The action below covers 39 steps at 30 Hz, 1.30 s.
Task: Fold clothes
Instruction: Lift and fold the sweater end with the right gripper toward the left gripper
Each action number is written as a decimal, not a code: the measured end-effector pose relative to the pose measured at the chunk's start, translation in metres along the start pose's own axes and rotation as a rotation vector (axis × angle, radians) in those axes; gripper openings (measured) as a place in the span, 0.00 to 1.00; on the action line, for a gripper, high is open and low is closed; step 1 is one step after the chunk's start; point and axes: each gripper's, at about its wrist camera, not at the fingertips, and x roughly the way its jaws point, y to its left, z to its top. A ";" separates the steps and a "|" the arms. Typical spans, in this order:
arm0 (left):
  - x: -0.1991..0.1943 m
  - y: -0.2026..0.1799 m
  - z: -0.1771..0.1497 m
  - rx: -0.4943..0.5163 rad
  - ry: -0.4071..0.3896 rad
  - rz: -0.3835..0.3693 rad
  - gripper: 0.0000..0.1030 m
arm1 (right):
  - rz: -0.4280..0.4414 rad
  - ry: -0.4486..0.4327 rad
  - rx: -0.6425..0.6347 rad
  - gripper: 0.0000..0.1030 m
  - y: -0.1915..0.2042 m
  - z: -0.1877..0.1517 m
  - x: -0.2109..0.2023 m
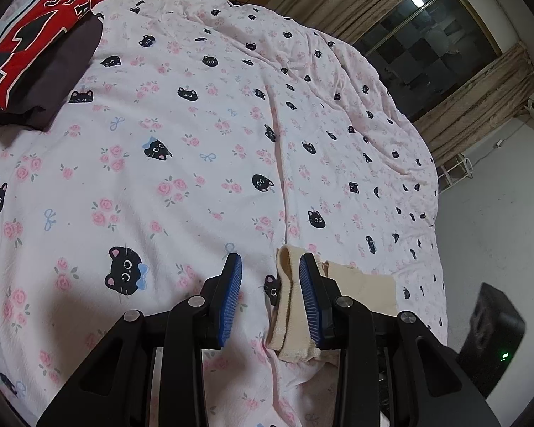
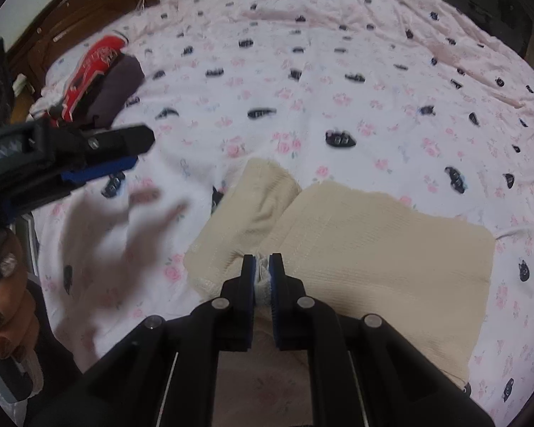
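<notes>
A cream knit garment (image 2: 356,259) lies partly folded on the pink cat-print bedspread (image 2: 302,82). My right gripper (image 2: 263,267) is shut on the garment's near edge, at a bunched seam. My left gripper (image 1: 270,267) is open above the bedspread, and a corner of the cream garment (image 1: 288,302) lies against the inside of its right finger. The left gripper also shows in the right wrist view (image 2: 124,153), at the left, above the bed and apart from the garment.
A folded pile with a red lettered garment (image 1: 39,35) on a dark one (image 1: 64,71) sits at the bed's far left; it also shows in the right wrist view (image 2: 96,78). A window with curtains (image 1: 445,42) and a black box on the floor (image 1: 491,334) lie right of the bed.
</notes>
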 end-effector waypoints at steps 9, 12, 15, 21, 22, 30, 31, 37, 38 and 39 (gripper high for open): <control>0.000 0.000 -0.001 0.000 0.006 -0.005 0.29 | 0.006 -0.162 0.045 0.08 -0.013 0.008 -0.049; 0.001 -0.001 -0.002 0.002 0.015 -0.006 0.29 | 0.021 -0.095 0.014 0.08 -0.006 0.001 -0.034; 0.005 -0.004 -0.004 0.012 0.031 0.001 0.29 | 0.040 0.013 0.006 0.08 -0.003 -0.011 -0.003; 0.016 -0.009 -0.012 0.035 0.090 0.016 0.29 | 0.100 0.101 0.060 0.10 -0.015 -0.017 0.021; 0.018 -0.009 -0.014 0.034 0.100 0.015 0.29 | 0.115 0.090 0.076 0.11 -0.020 -0.013 0.015; 0.039 -0.028 -0.032 0.078 0.200 -0.001 0.29 | 0.045 0.004 0.022 0.39 -0.031 0.039 -0.015; 0.044 -0.029 -0.035 0.079 0.220 -0.001 0.29 | 0.024 0.027 -0.027 0.39 -0.026 0.044 -0.008; 0.054 -0.028 -0.045 0.058 0.262 0.003 0.28 | -0.035 0.162 -0.266 0.34 0.002 0.057 0.034; 0.053 -0.028 -0.045 0.054 0.261 -0.001 0.28 | -0.042 0.172 -0.286 0.34 0.004 0.058 0.037; 0.053 -0.027 -0.045 0.050 0.264 -0.005 0.28 | -0.039 0.179 -0.310 0.34 0.006 0.060 0.040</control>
